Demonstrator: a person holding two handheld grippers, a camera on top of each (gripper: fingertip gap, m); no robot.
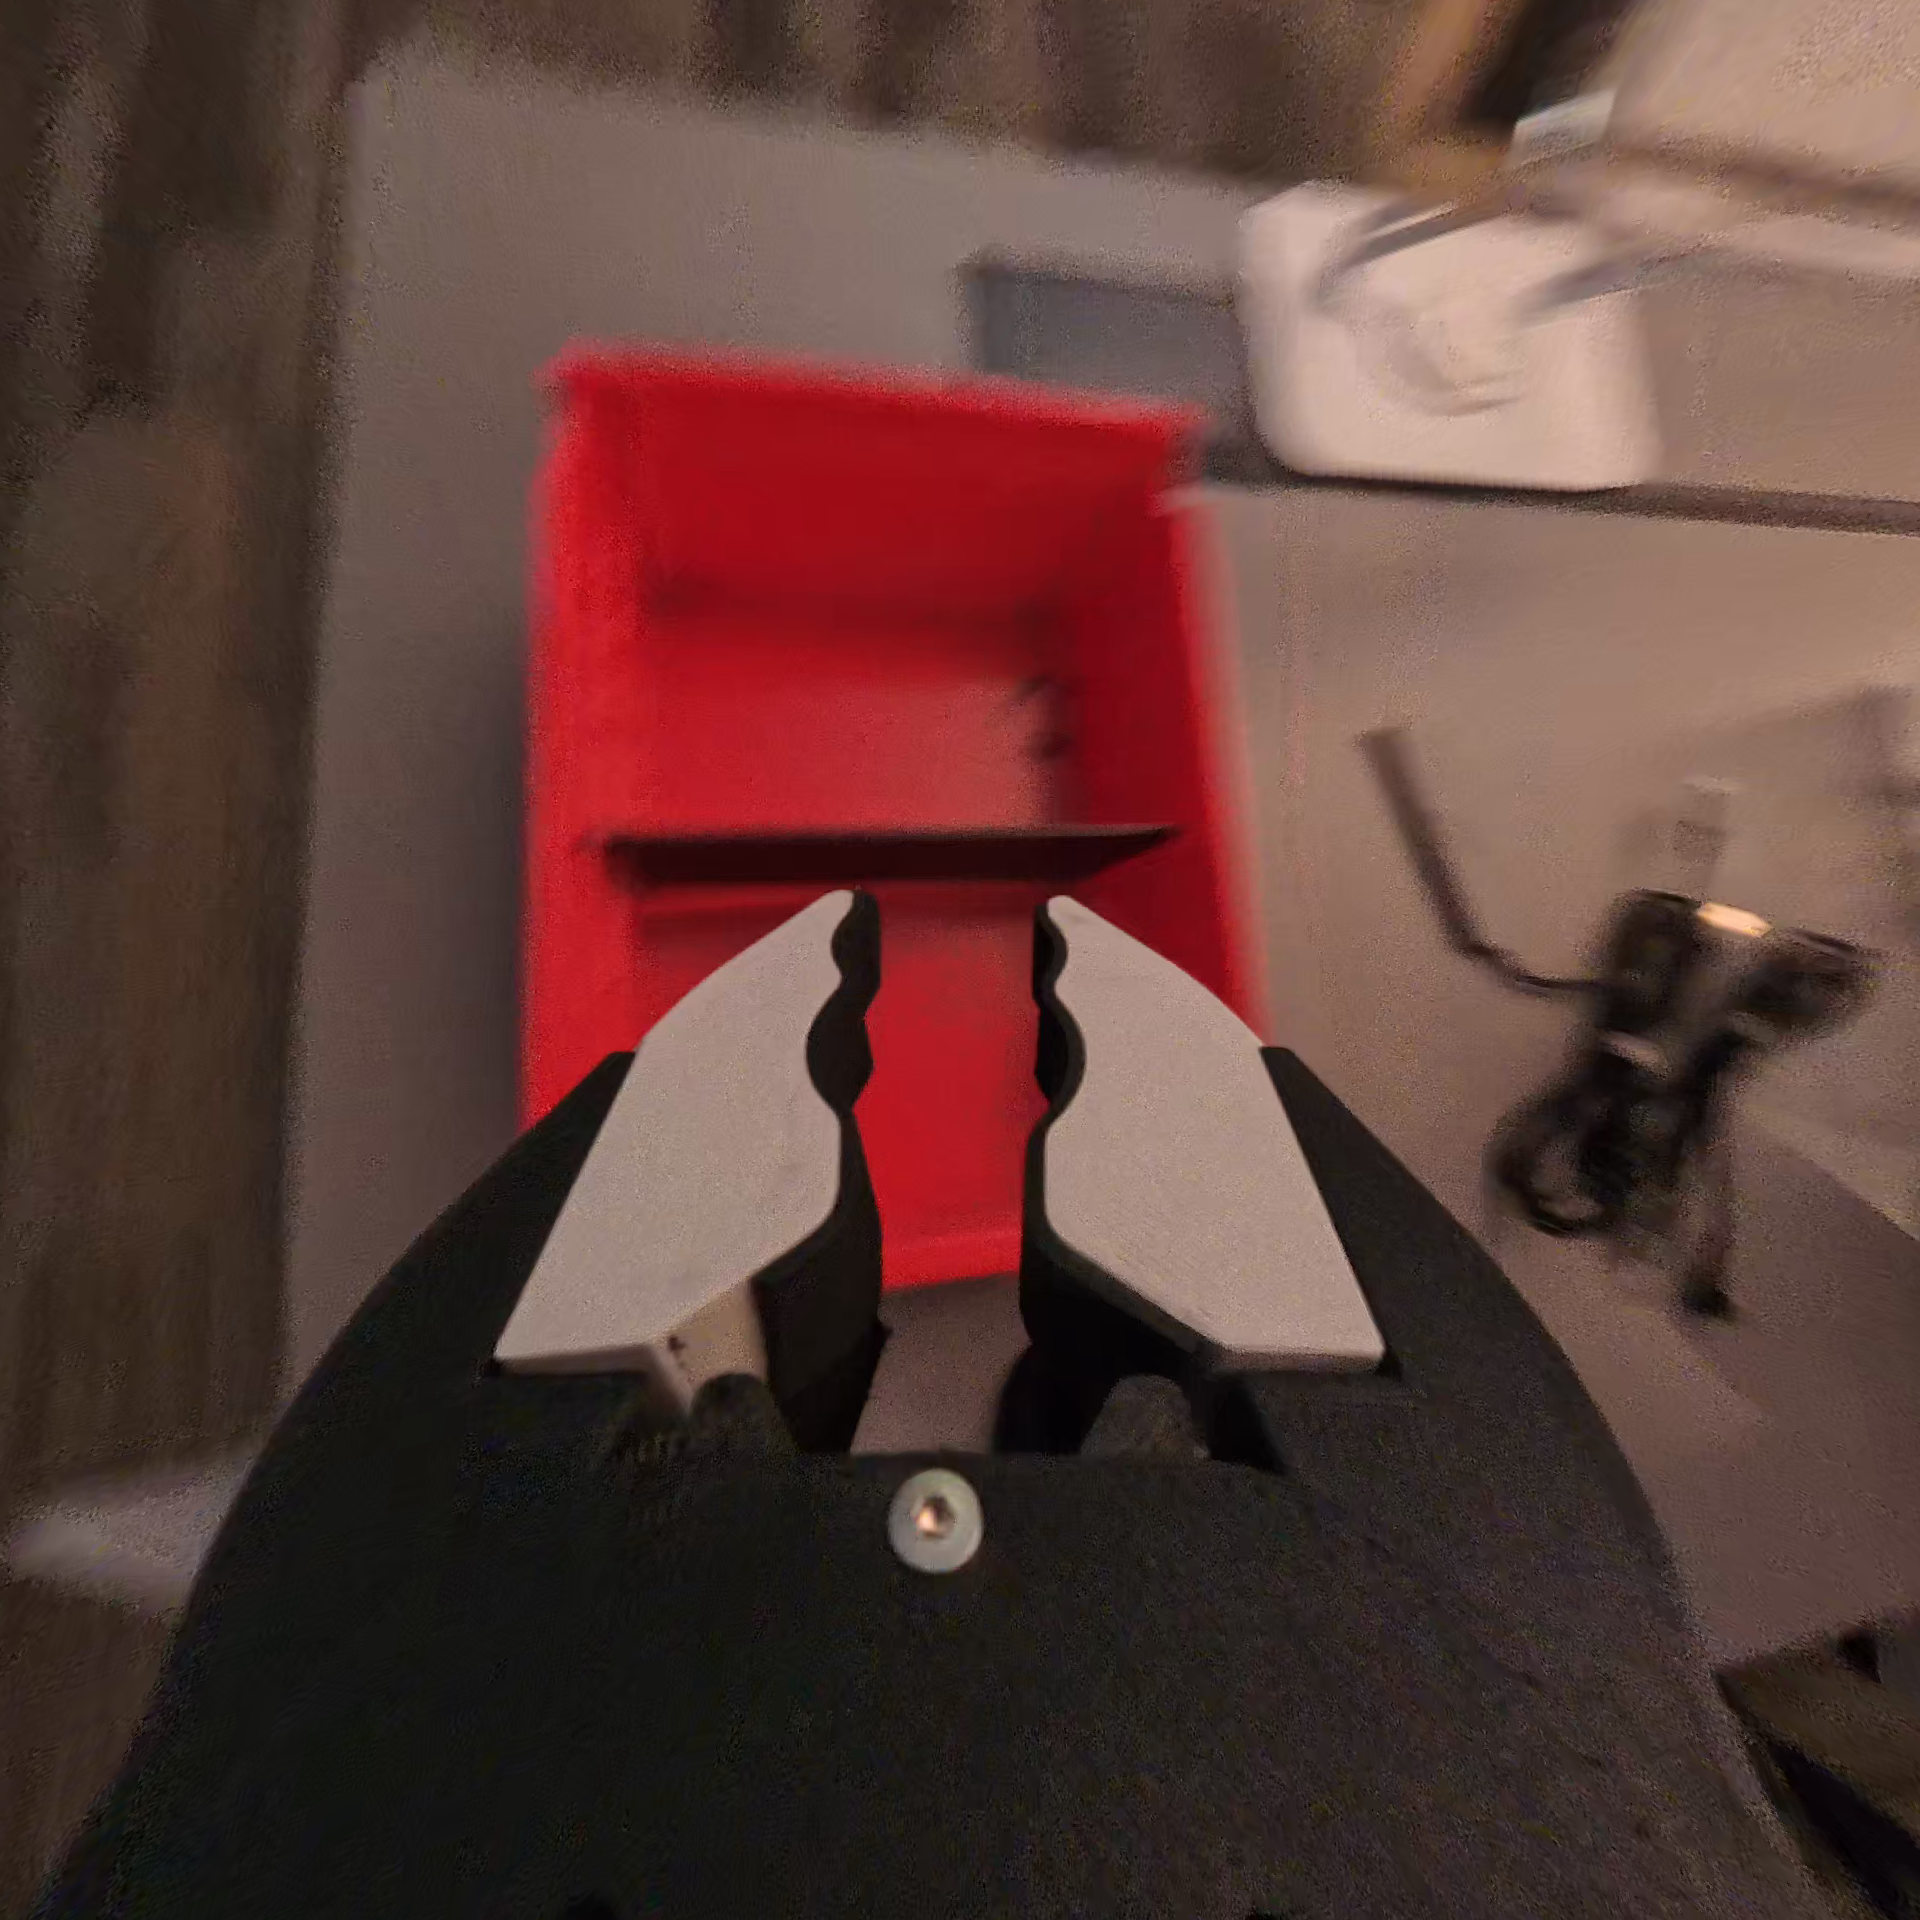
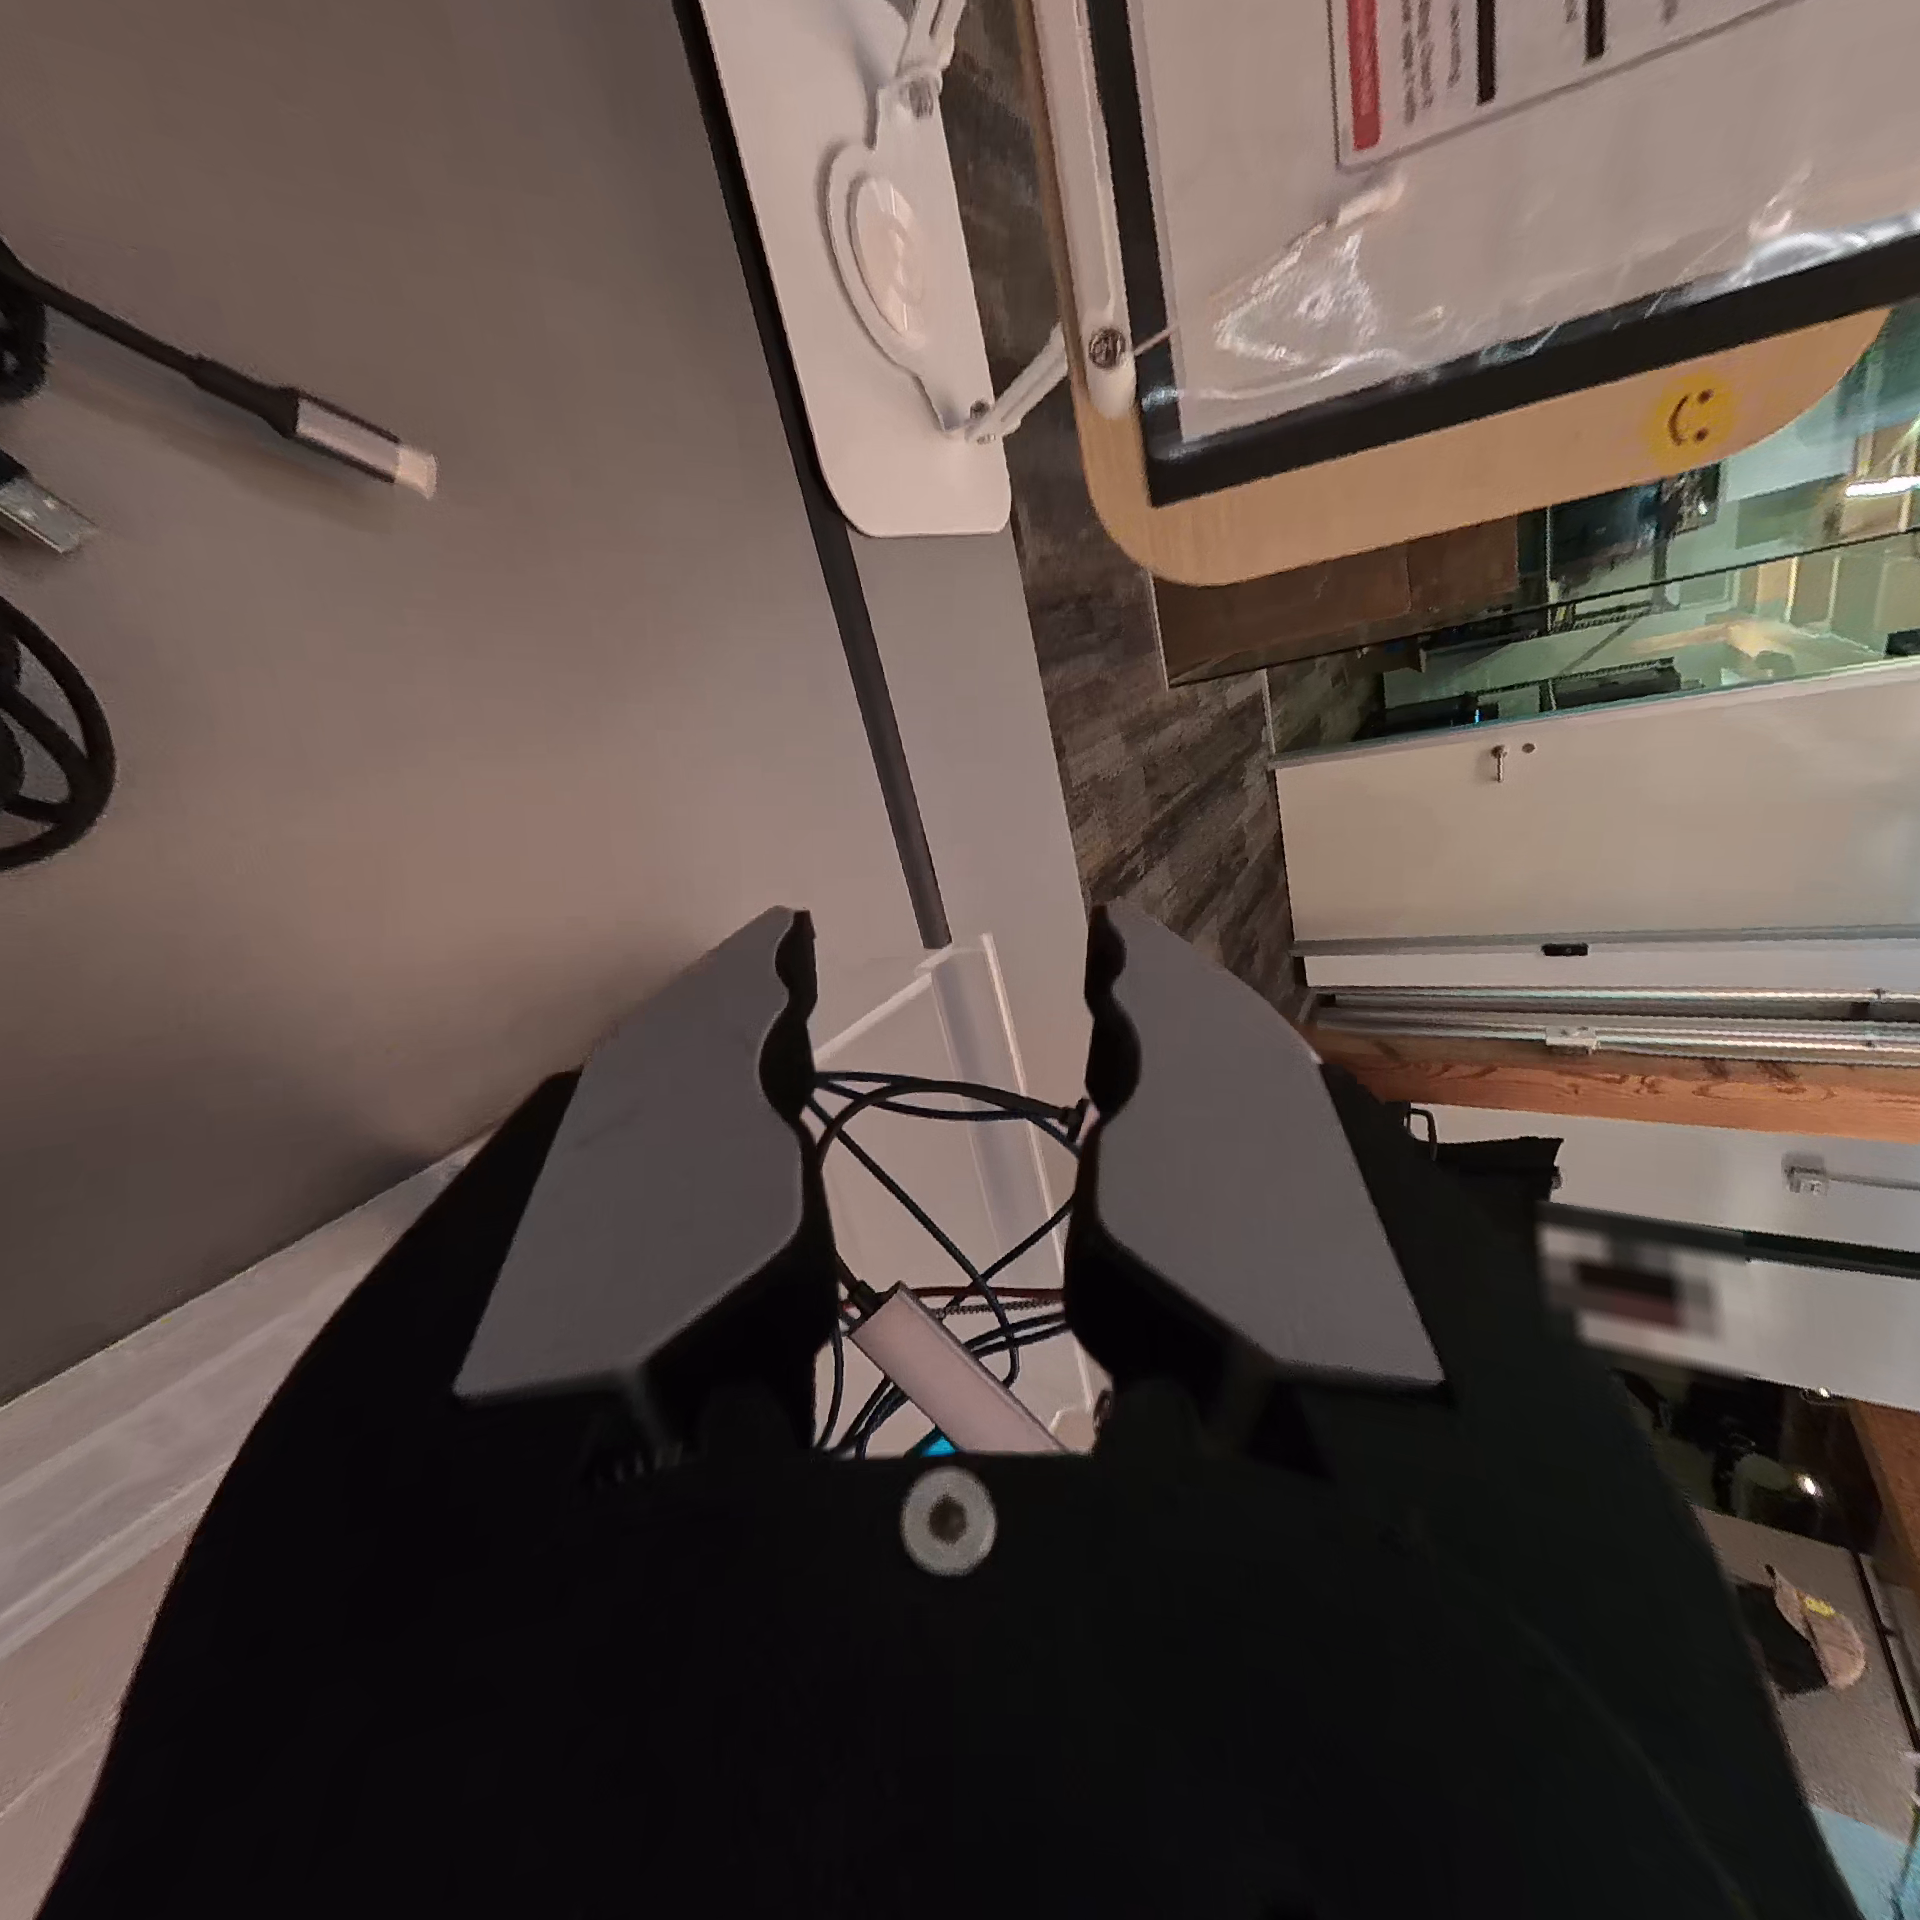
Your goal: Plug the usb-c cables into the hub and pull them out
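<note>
The left wrist view is blurred by motion. My left gripper point(image 1: 956, 904) is open and empty, above the near part of a red bin point(image 1: 862, 665) on the grey table. A bundle of black cables with silver plugs point(image 1: 1652, 1039) lies on the table to the right of the bin. In the right wrist view my right gripper point(image 2: 951, 935) is open and empty. It hangs over a clear box point(image 2: 966, 1049) that holds thin dark cables and a silver hub-like bar point(image 2: 951, 1382). A black cable with a silver plug point(image 2: 343, 442) lies on the table at the upper left.
A white lamp base point(image 2: 894, 270) stands at the table's edge point(image 2: 873, 665). Beyond the edge are carpet, a wooden board with a papered panel point(image 2: 1455, 260), and white cabinets point(image 2: 1590, 852). A white object point(image 1: 1455, 343) sits behind the red bin, to its right. Left tips to right tips: about 55 cm.
</note>
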